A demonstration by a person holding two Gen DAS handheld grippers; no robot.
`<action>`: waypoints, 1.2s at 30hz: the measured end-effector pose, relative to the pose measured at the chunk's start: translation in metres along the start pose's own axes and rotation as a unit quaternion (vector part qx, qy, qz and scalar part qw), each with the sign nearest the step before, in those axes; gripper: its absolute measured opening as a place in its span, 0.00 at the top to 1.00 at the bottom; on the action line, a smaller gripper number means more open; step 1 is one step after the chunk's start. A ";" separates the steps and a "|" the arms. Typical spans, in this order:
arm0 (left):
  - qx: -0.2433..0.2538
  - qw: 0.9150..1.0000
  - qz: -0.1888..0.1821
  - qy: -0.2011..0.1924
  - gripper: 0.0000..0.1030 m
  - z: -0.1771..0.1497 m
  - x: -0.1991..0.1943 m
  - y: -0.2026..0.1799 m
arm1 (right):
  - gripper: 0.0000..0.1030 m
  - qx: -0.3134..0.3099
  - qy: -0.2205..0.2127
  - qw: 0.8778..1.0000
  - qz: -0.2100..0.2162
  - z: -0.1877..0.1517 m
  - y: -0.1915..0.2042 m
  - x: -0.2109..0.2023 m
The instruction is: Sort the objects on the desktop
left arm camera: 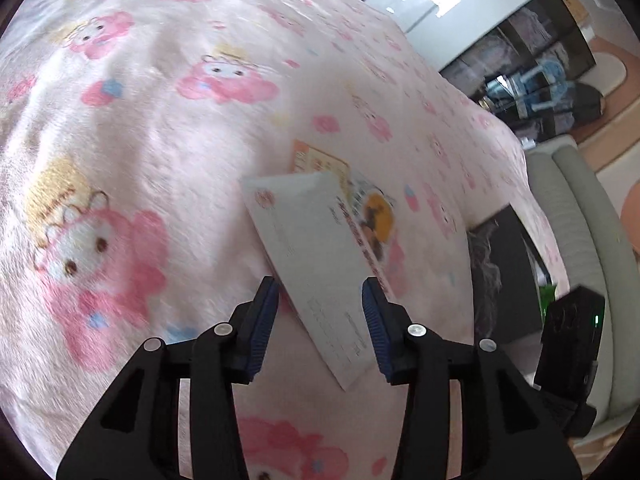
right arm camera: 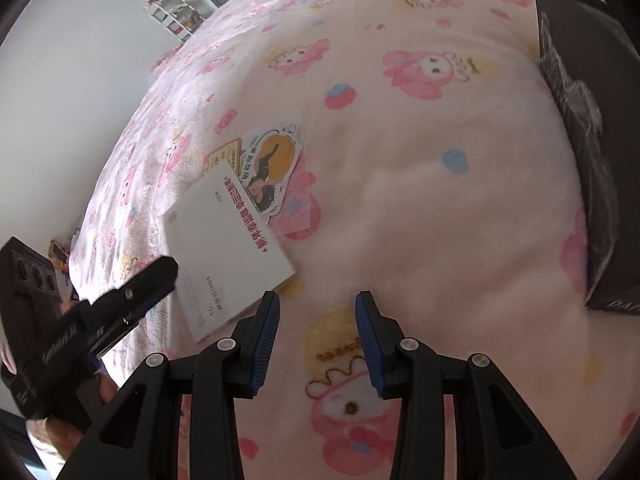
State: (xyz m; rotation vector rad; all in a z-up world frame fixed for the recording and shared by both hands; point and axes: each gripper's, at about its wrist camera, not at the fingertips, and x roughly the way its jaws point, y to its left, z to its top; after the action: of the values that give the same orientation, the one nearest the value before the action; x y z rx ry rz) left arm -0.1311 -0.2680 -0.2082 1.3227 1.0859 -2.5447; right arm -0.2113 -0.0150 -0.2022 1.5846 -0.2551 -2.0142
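Postcard (left arm camera: 316,264), white with red print along one edge, lies flat on the pink cartoon blanket (left arm camera: 140,128), overlapping a sticker sheet (right arm camera: 272,168) at its far end. Left gripper (left arm camera: 320,292) hovers over its near end, fingers spread. Right gripper (right arm camera: 316,304) hangs just beside the postcard, fingers spread, pinching nothing.

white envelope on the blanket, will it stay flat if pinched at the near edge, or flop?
The white envelope looks thin and flat, so probably light, flexing somewhat. It lies on soft pink blanket, likely sinking when pressed. It overlaps a sticker card, which might shift too.
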 end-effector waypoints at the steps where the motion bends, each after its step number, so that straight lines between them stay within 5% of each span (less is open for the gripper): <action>1: -0.006 1.000 -0.002 -0.003 0.58 0.005 0.003 0.005 | 0.66 0.001 0.004 1.000 0.011 0.000 0.002 0.002; 2: -0.010 1.000 -0.002 -0.005 0.58 0.009 0.006 0.009 | 0.66 -0.001 0.007 1.000 0.016 -0.002 0.005 0.004; 5: -0.009 1.000 -0.001 0.012 0.84 0.012 0.021 0.011 | 0.66 -0.010 0.013 1.000 0.016 -0.004 0.014 0.012; 8: -0.004 1.000 -0.005 0.020 0.84 0.000 0.023 0.005 | 0.66 -0.006 0.018 0.999 0.029 -0.005 0.018 0.019; 14: 0.007 0.998 -0.028 0.048 0.85 -0.033 0.010 -0.015 | 0.65 -0.021 -0.006 0.999 -0.027 -0.007 0.013 0.008; 17: 0.013 0.997 -0.036 0.066 0.67 -0.047 0.003 -0.023 | 0.65 -0.017 -0.020 0.999 -0.043 -0.008 0.005 -0.004; 20: 0.019 0.999 -0.017 0.029 0.53 -0.039 -0.015 -0.022 | 0.65 -0.018 -0.025 0.998 -0.047 -0.010 0.004 -0.011; 26: 0.028 0.999 0.035 -0.004 0.54 -0.006 -0.004 -0.006 | 0.65 -0.023 -0.006 0.999 -0.044 -0.011 0.008 0.002; 29: 0.042 0.998 0.032 0.024 0.78 -0.005 0.016 -0.003 | 0.65 -0.026 0.003 0.998 -0.055 -0.013 0.010 0.013; 36: 0.061 0.997 -0.004 0.055 0.80 -0.044 0.001 -0.015 | 0.65 -0.040 -0.029 0.994 -0.101 -0.007 0.007 0.005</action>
State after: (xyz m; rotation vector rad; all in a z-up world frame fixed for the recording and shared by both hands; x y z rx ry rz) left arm -0.1070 -0.2298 -0.2174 1.5077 0.9691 -2.6097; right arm -0.2036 -0.0219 -0.2053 1.5570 -0.0366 -2.1970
